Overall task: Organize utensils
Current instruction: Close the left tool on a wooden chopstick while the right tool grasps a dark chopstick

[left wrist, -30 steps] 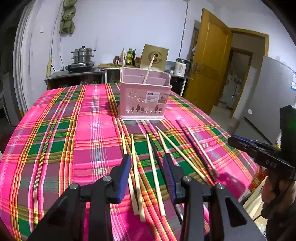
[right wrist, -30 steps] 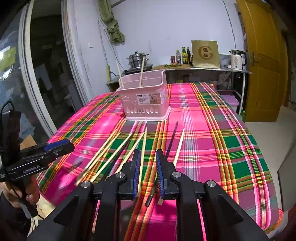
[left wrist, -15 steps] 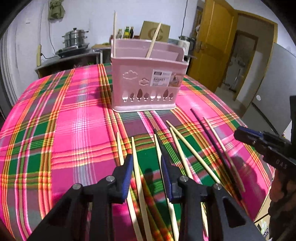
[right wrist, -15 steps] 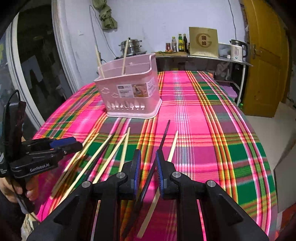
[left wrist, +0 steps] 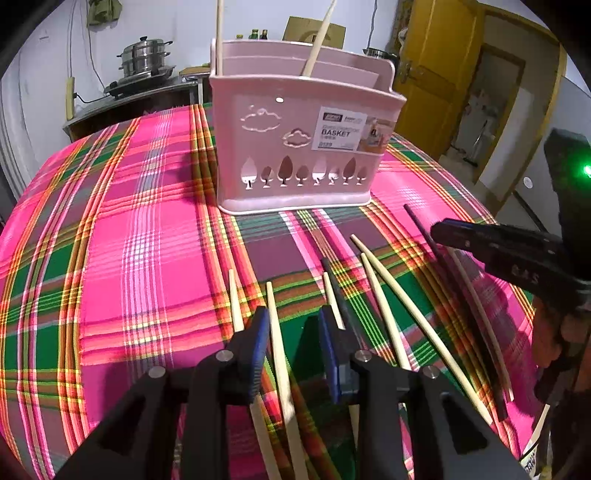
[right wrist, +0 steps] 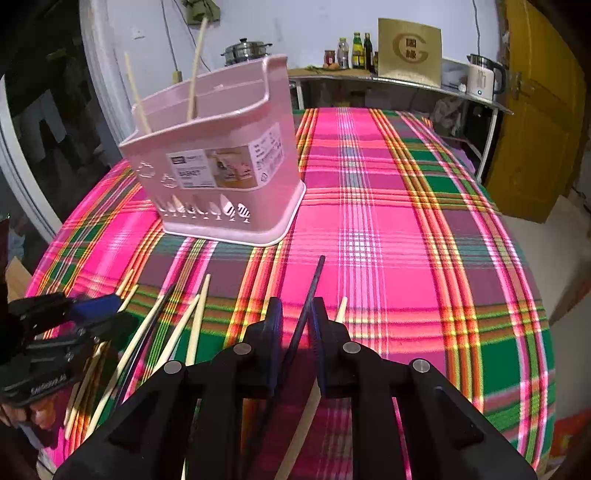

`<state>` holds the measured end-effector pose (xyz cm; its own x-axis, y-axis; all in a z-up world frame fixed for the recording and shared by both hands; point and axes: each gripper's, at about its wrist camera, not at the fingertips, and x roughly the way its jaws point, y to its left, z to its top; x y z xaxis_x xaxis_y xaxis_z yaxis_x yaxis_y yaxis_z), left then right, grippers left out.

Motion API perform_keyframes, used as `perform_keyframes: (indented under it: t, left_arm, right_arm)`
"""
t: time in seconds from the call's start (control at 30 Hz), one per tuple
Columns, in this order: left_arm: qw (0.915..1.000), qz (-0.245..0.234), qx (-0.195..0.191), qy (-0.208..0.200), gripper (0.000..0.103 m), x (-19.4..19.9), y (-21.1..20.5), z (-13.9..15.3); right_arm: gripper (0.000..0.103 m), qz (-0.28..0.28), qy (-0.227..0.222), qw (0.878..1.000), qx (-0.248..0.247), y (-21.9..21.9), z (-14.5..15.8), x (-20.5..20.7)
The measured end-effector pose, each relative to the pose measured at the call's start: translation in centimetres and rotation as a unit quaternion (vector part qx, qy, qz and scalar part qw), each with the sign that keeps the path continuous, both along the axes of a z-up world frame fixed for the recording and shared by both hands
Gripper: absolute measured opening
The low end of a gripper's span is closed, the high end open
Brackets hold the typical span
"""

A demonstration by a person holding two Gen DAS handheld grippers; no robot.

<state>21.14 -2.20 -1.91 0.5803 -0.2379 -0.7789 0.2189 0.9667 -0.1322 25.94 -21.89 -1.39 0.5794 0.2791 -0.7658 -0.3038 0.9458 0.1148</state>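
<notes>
White walls (right wrist: 295,22) close the room behind a table under a pink-and-green plaid cloth (right wrist: 388,206). Along the back runs a counter (right wrist: 388,79) — steamer pot (left wrist: 146,55), bottles (right wrist: 356,50), gold box (right wrist: 410,50), kettle (right wrist: 482,79). A yellow door (right wrist: 539,122) stands at right.

Tablecloth (left wrist: 155,236) is woven plaid cloth, matt, a bit of sheen under the light. The basket (left wrist: 295,147) is smooth pink plastic, slightly glossy, paper label stuck on. Pale chopsticks (left wrist: 384,295) look like bare wood; the dark chopstick (right wrist: 314,284) is smooth. Matt black fingers (left wrist: 255,343), shiny steel pot (left wrist: 146,59).
</notes>
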Motion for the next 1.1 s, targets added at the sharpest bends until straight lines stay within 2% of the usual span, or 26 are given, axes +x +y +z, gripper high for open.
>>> perform_keyframes:
  t: [0.3, 0.47, 0.57, 0.67, 0.9, 1.1]
  left_arm:
    - [0.9999, 0.005, 0.015, 0.007, 0.023, 1.0, -0.3, 0.1]
    - [0.9993, 0.004, 0.036, 0.006, 0.023, 1.0, -0.9, 0.0]
    - [0.999, 0.012, 0.043, 0.005, 0.014, 1.1, -0.9, 0.0]
    - [0.9991, 0.02, 0.036, 0.01, 0.006, 1.4, -0.5, 0.1]
    - [0.9997, 0.019, 0.015, 0.006, 0.005, 1.3, -0.1, 1.2]
    - [0.9996, 0.016, -0.003, -0.022, 0.005, 0.2, 0.0, 4.3]
  right_arm:
    - [0.016, -0.009, 0.022, 1.0, -0.018, 0.7, -0.8, 1.8]
    - [0.016, -0.015, 0.027, 0.999, -0.018, 0.8, -1.0, 2.3]
    - [0.008, -0.018, 0.025, 0.999, -0.033, 1.0, -1.0, 2.3]
    - [0.007, -0.02, 0.032, 0.999, -0.023, 0.8, -1.0, 2.5]
    - [0.006, -0.012, 0.017, 1.0, -0.003, 0.8, 0.5, 2.1]
    - [0.006, -0.003, -0.009, 1.0, 0.021, 0.7, 3.5, 0.8]
